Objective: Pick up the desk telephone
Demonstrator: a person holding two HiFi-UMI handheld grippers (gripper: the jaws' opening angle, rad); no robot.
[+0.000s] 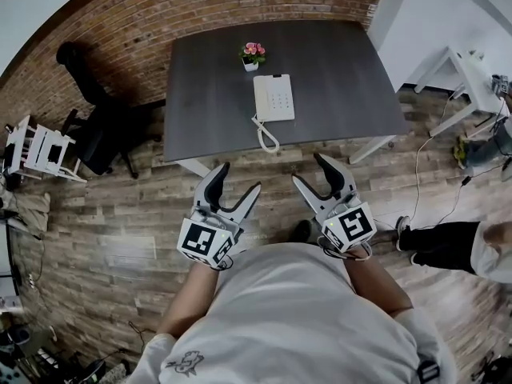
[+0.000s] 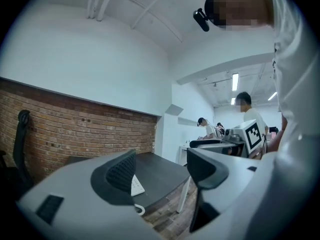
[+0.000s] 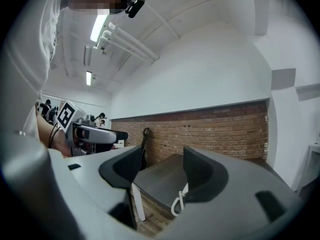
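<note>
A white desk telephone (image 1: 274, 98) lies near the front edge of the dark grey table (image 1: 336, 70), its coiled cord (image 1: 266, 137) looping toward that edge. My left gripper (image 1: 237, 177) and right gripper (image 1: 306, 169) hover side by side over the floor, short of the table, both open and empty. A corner of the phone (image 2: 136, 186) peeks past the left jaw in the left gripper view. In the right gripper view only the cord (image 3: 178, 202) shows beside the right jaw.
A small pot of pink flowers (image 1: 253, 55) stands behind the phone. A black office chair (image 1: 96, 126) sits left of the table by the brick wall. A white table (image 1: 468, 78) and cables lie right. Another person's legs (image 1: 448, 242) are at right.
</note>
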